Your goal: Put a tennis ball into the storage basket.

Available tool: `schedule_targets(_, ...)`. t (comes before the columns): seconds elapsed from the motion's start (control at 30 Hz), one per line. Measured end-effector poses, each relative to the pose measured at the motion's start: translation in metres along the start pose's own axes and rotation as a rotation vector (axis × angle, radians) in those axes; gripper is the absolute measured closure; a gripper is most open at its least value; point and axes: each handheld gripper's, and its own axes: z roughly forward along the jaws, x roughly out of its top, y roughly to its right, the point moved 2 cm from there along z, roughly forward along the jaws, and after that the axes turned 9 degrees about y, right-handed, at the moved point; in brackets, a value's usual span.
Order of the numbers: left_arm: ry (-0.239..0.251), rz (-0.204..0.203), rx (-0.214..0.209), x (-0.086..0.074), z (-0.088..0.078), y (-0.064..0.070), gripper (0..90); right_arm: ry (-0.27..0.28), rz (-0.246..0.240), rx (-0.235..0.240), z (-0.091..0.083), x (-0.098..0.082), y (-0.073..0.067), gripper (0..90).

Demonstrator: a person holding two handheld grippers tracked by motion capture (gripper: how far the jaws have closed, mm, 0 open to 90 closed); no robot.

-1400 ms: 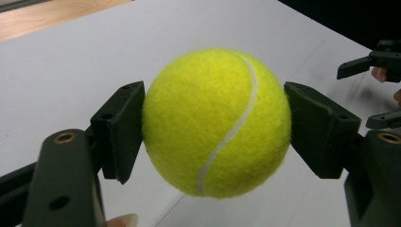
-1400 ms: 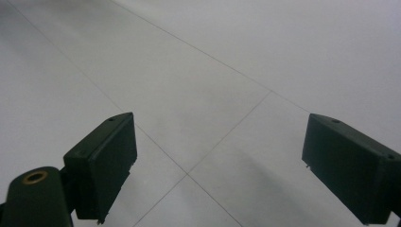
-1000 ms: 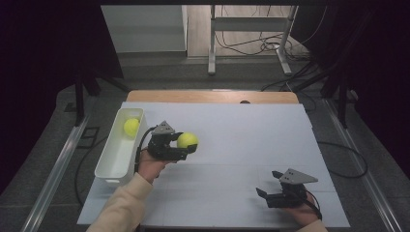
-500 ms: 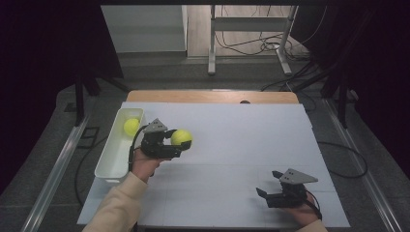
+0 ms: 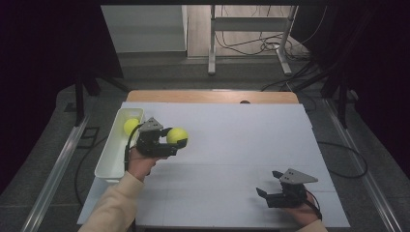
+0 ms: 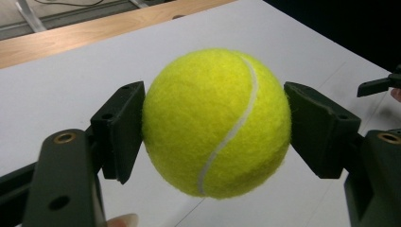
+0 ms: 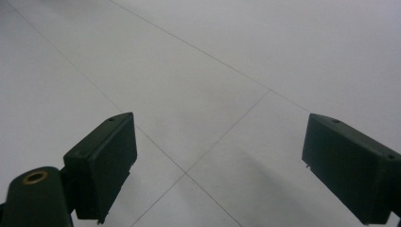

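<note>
Tennis ball [image 5: 177,136] pinched in left claw [image 5: 178,143] beside white bin [image 5: 107,162] holding one ball [image 5: 130,126]; drop-off remains; right claw [image 5: 268,185] spread, idle.

Open claw [image 7: 220,165] (over white table [image 7: 236,61])

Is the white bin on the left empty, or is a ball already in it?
Not empty: the white bin holds one tennis ball at its far end.
</note>
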Motion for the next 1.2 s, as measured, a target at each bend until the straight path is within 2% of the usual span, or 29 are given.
schedule_targets(1.2,0.054,-0.042,0.114,0.005,-0.034,-0.034,26.3,0.004,0.001,-0.001,-0.001,0.0,0.0,11.2)
